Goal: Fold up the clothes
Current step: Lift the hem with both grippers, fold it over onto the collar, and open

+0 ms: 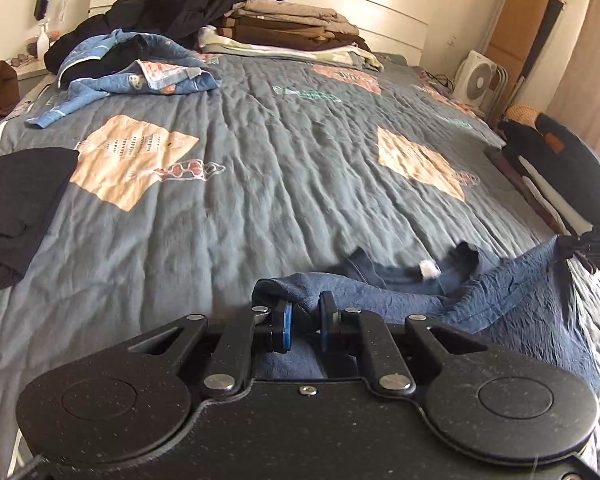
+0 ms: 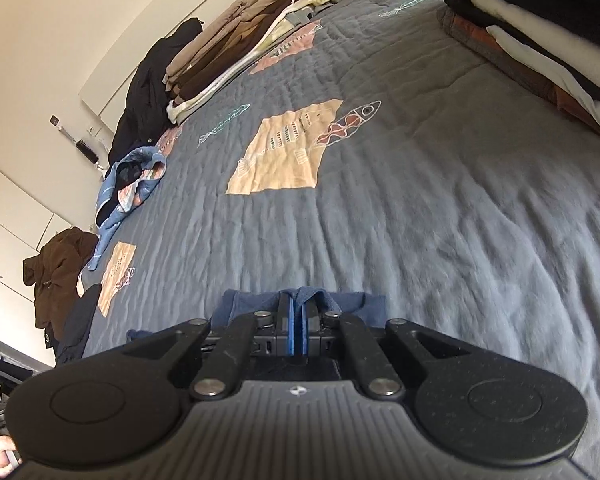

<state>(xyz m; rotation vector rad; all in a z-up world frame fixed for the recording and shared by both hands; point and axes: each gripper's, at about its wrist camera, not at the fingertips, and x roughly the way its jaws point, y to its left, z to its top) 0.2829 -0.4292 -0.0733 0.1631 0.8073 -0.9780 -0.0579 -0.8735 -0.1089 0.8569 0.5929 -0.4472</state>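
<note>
A navy blue t-shirt (image 1: 512, 300) hangs stretched between my two grippers just above the near end of the bed, its collar with a white label facing up. My left gripper (image 1: 306, 314) is shut on one shoulder edge of the shirt. My right gripper (image 2: 297, 316) is shut on the other shoulder edge of the t-shirt (image 2: 348, 304); it also shows at the right edge of the left wrist view (image 1: 580, 245), pulling the cloth taut.
The bed has a grey-blue quilt (image 1: 280, 168) with beige patches. A crumpled light blue garment (image 1: 140, 68) and dark clothes lie far left, a folded stack (image 1: 292, 28) by the headboard, a black garment (image 1: 16, 208) at left, folded clothes (image 2: 540, 40) at right.
</note>
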